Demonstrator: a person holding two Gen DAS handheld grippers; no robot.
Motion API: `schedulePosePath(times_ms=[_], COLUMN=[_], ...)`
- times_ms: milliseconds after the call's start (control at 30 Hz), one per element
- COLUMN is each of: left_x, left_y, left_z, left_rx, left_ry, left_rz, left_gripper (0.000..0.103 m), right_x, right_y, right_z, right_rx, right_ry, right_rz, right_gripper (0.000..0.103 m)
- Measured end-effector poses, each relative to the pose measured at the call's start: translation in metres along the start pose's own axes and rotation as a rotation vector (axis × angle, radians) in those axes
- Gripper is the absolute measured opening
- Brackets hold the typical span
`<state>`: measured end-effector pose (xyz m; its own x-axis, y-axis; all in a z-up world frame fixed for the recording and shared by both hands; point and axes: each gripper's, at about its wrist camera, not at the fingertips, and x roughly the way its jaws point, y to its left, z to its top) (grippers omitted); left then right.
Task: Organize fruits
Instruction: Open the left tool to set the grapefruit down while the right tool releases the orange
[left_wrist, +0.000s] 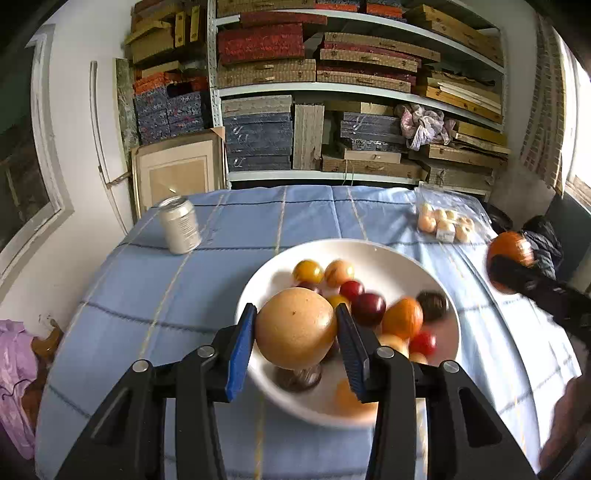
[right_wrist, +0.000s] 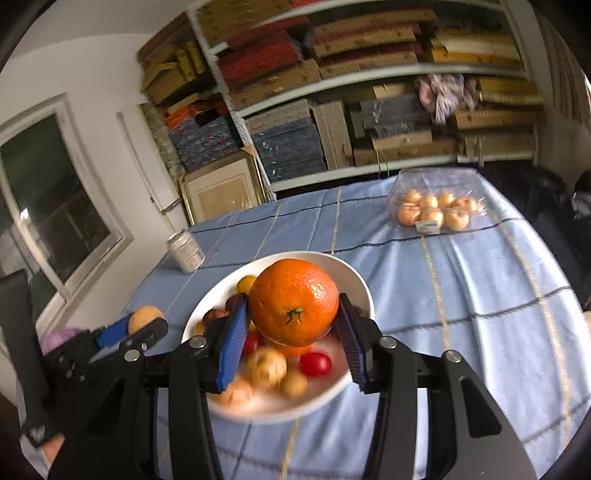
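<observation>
A worktop (left_wrist: 229, 221) with a blue checked cloth stands in front of tall shelves (left_wrist: 354, 88) stuffed with flat boxes. In the middle of the cloth sits a white bowl (left_wrist: 388, 254) full of small fruits: yellow, red, dark and orange ones.

The left gripper (left_wrist: 295, 328) has its blue fingers (left_wrist: 242, 350) clamped on a big pale yellow-orange fruit (left_wrist: 295, 332). It hangs above the near side of the bowl. The right gripper (right_wrist: 293, 314) has its fingers (right_wrist: 232, 339) squeezed on a bright orange (right_wrist: 293, 302) with a little green stalk. It also hangs over the bowl. Both big fruits look lifted clear of the pile.

So the step in hand seems to be taking the two big fruits out of the bowl. Next, each one needs a spot of its own on the cloth. The hands should keep their squeeze firm but gentle, carry the fruit sideways, and lower it until it rests before letting go. Round fruit can roll, so a flat place is best.

A silver can (left_wrist: 180, 225) stands on the far left of the cloth. A clear bag of small pale fruits (right_wrist: 436, 214) lies at the far right. Both are well apart from the bowl, yet they take up room. The bare cloth to either side of the bowl looks free.
</observation>
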<state>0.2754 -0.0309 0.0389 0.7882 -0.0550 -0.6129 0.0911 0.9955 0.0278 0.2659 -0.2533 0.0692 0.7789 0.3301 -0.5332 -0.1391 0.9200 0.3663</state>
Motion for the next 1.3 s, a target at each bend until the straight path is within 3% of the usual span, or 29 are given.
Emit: schedulePosePath(times_ms=[233,433,867,1300], left_x=[0.054,0.075,0.081,0.082], left_y=[-0.019,-0.027,-0.035,-0.041], left_z=[0.007,-0.003,-0.007,-0.01], left_rx=[0.018,0.084,0.086,0.101], left_ry=[0.047,0.069,0.085,0.079], left_rz=[0.01,0.037,-0.018,-0.012], left_gripper=[0.044,0.044,0.044,0.044], right_x=[0.078,0.107,0.111,0.13], right_y=[-0.013,-0.015,-0.016,-0.014], right_z=[0.018,0.011,0.006,-0.006], right_rx=[0.018,-0.017,-0.047,-0.081], right_ry=[0.089,0.119,0.122,0.165], right_rz=[-0.031,-0.046,-0.057,-0.087], right_gripper=[0.046,0.046,0.046,0.046])
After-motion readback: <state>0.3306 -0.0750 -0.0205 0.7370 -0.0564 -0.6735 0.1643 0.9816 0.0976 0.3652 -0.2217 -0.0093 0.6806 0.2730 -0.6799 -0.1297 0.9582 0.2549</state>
